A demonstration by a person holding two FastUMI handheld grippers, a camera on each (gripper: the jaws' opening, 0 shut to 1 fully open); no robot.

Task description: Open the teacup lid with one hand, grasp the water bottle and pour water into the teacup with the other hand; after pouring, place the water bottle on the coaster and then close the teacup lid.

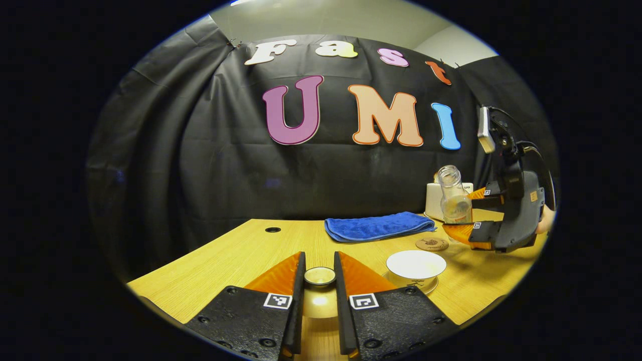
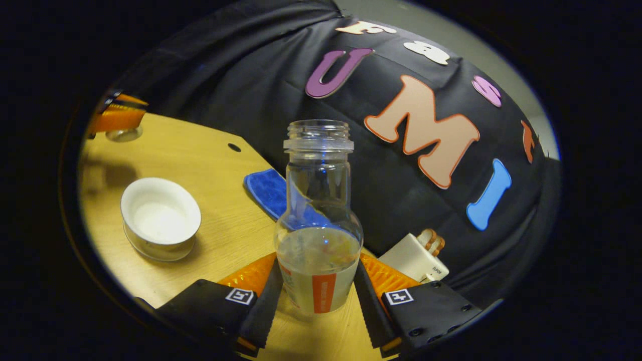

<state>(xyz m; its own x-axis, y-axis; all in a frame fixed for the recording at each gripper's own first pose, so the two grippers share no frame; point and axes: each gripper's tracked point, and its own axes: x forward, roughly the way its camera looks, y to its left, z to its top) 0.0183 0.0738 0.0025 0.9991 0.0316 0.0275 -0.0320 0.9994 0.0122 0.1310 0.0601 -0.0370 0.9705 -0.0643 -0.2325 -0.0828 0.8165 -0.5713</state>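
Clamps lid [image 1: 320, 276] at table's [image 1: 225, 260] near edge; open teacup [image 1: 416, 264] just right, bottle [image 1: 454, 200] beyond.

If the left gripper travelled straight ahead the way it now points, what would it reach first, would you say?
The left gripper, shut on the small round teacup lid, faces bare wooden table, then the black cloth wall. The folded blue towel lies slightly to the right. The way looks free up to the wall, though depth is uncertain.
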